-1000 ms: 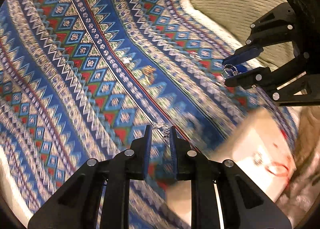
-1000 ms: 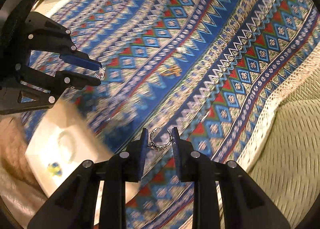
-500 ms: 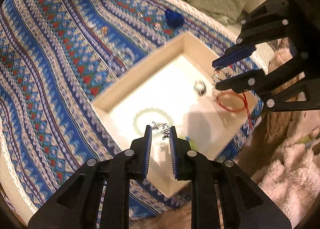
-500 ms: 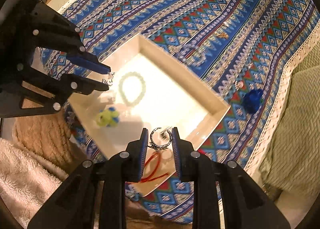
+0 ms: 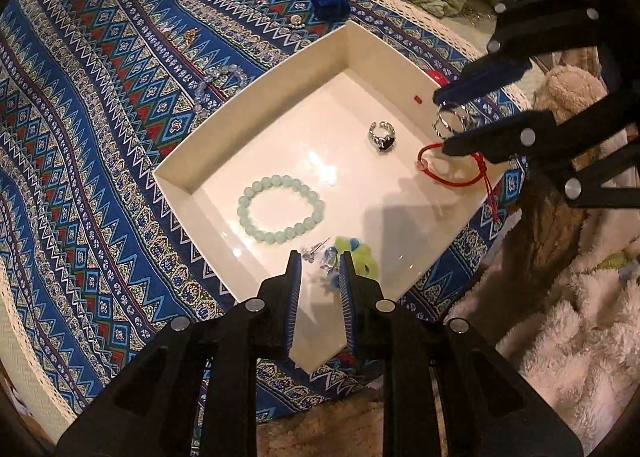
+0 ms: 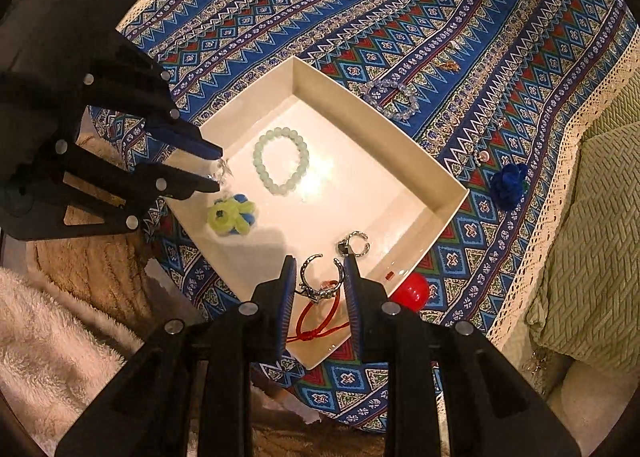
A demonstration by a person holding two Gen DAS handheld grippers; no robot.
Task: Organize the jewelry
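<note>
A white square tray (image 5: pixel 256 85) (image 6: pixel 400 141) sits on a patterned blue cloth. In it lie a pale green bead bracelet (image 5: pixel 280 208) (image 6: pixel 281 159), a silver ring (image 5: pixel 383 136) (image 6: pixel 356 243), a red cord bracelet (image 5: pixel 452 169) (image 6: pixel 316 321) and a yellow-green fuzzy flower (image 6: pixel 231 214). My left gripper (image 5: pixel 320 261) (image 6: pixel 218 169) is shut on a small clear crystal earring (image 5: pixel 318 255), above the tray's near edge. My right gripper (image 6: pixel 320 277) (image 5: pixel 446 121) is shut on a silver open ring (image 6: pixel 322 275), above the tray's corner by the red cord.
On the cloth outside the tray lie a clear bead bracelet (image 6: pixel 390 99) (image 5: pixel 220 83), a blue fuzzy piece (image 6: pixel 509 185) (image 5: pixel 330 3), a red ball (image 6: pixel 412 297), a gold piece (image 5: pixel 191 35) and small earrings (image 5: pixel 297 20). A green cushion (image 6: pixel 592 217) and fluffy white fabric (image 5: pixel 580 317) border the cloth.
Both grippers have swung from the open cloth to over the white tray, each still holding its piece. The tray now fills the middle of both views.
</note>
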